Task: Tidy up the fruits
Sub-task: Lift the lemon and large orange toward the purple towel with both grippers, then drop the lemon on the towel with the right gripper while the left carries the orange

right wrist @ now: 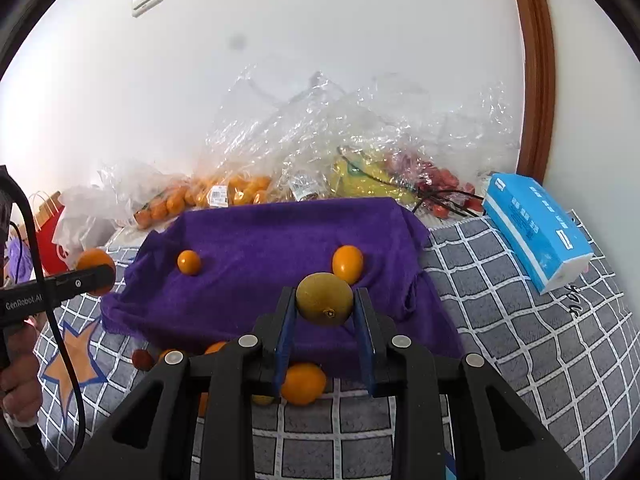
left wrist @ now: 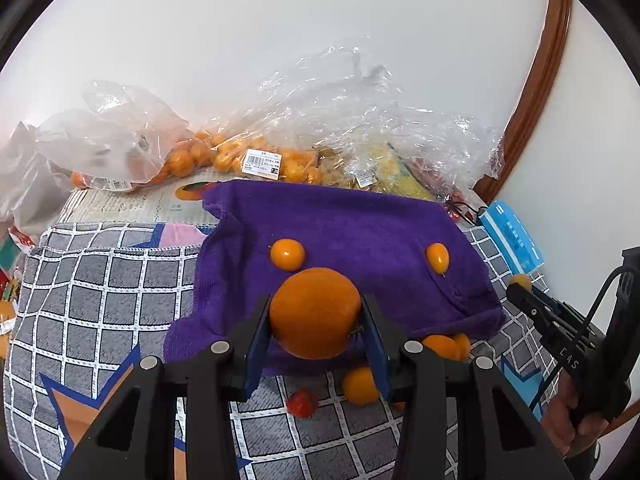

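An orange [left wrist: 315, 313] is gripped between the blue pads of the left gripper [left wrist: 316, 320] and held above the near edge of a purple towel [left wrist: 360, 224]. In the right wrist view, a smaller yellow-green fruit [right wrist: 325, 298] is clamped in the right gripper [right wrist: 325, 312], also over the towel. 2 small orange fruits are seen resting on the towel: a round one [left wrist: 287, 254] on the left and an oval one [left wrist: 437, 258] on the right, well apart. Near the towel's front edge, several loose oranges [left wrist: 360, 386] and 1 small red fruit [left wrist: 302, 402] are scattered on a grey checked cloth [left wrist: 108, 292]. Clear plastic bags [left wrist: 280, 140] of oranges and other produce are piled at the far side against a white wall. A blue tissue pack [right wrist: 536, 232] is laid on the cloth at the right.
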Demonstrator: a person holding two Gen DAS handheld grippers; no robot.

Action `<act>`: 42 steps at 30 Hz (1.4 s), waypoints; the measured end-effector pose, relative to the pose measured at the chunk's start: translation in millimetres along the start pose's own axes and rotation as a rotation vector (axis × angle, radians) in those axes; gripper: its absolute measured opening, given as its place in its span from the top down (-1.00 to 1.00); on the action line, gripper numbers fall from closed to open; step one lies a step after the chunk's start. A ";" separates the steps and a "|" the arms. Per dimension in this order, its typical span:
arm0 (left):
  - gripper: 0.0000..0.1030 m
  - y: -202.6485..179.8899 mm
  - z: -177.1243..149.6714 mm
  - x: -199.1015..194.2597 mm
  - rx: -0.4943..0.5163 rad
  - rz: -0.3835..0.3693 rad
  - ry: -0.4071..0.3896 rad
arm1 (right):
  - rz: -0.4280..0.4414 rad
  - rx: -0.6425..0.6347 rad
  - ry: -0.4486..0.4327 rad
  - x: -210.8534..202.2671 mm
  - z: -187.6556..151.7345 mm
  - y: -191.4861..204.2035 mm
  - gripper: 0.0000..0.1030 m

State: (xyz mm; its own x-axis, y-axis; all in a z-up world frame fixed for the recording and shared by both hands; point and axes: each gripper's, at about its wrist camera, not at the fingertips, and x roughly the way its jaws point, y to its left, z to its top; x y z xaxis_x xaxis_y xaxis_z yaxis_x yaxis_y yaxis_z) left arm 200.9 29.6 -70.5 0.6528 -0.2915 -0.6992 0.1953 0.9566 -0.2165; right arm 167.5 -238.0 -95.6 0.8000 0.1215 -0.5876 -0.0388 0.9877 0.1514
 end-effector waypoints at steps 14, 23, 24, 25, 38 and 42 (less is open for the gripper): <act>0.20 -8.2 0.6 16.1 -0.003 -0.010 0.032 | 0.018 -0.023 -0.004 7.5 5.4 -2.4 0.44; 0.20 -9.4 -1.6 30.4 0.008 -0.011 0.034 | 0.023 -0.006 -0.012 17.4 10.7 -8.8 0.44; 0.20 -9.4 -2.1 32.8 0.007 -0.012 0.040 | 0.025 -0.008 -0.010 18.9 10.2 -8.2 0.44; 0.20 -9.4 -2.8 35.0 0.007 -0.014 0.044 | 0.024 -0.013 -0.008 20.7 9.5 -7.3 0.44; 0.20 -0.7 -8.2 53.8 -0.005 -0.022 0.077 | 0.030 -0.014 0.050 51.4 -3.9 -10.7 0.44; 0.20 0.0 -9.5 59.3 -0.010 -0.026 0.089 | 0.033 -0.013 0.065 57.7 -8.3 -13.1 0.44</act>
State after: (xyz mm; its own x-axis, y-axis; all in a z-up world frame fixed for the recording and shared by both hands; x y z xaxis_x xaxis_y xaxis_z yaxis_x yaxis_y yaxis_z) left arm 232.6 12.3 -118.5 0.5801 -0.3163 -0.7506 0.2037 0.9486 -0.2423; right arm 209.2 -243.0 -138.1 0.7574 0.1595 -0.6332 -0.0723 0.9842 0.1614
